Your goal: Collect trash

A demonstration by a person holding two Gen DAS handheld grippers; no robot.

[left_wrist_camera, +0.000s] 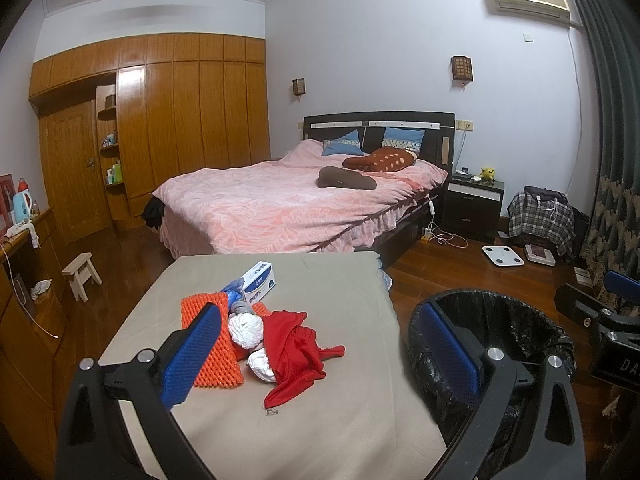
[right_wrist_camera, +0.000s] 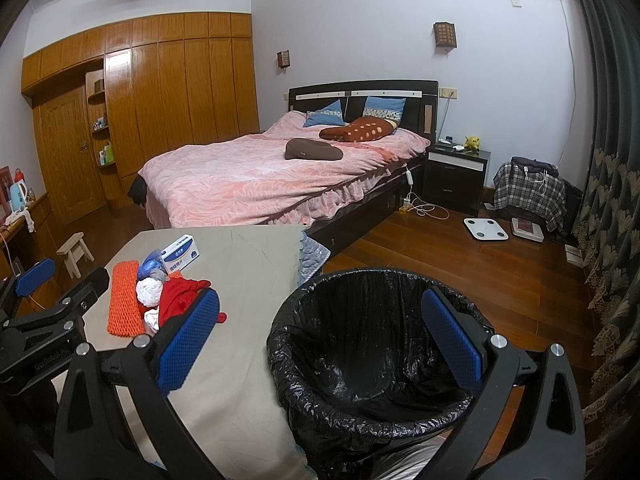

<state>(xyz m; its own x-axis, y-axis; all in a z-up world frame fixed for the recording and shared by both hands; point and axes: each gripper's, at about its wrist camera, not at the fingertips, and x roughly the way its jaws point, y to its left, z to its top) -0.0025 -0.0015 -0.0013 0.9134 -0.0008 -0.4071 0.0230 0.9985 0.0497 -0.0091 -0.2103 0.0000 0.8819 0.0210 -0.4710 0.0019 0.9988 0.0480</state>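
Left wrist view: both claws, left claw (left_wrist_camera: 320, 356) and right claw (right_wrist_camera: 320, 340), are held released; the red cloth (left_wrist_camera: 296, 352) could be snagged alongside the paper wads (left_wrist_camera: 246, 330), missing the bin (right_wrist_camera: 380, 344).

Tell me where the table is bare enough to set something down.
The table is bare along its near edge, in front of the red cloth, and on its right side toward the bin. It is crowded at the far left: orange mesh, white wads, box.
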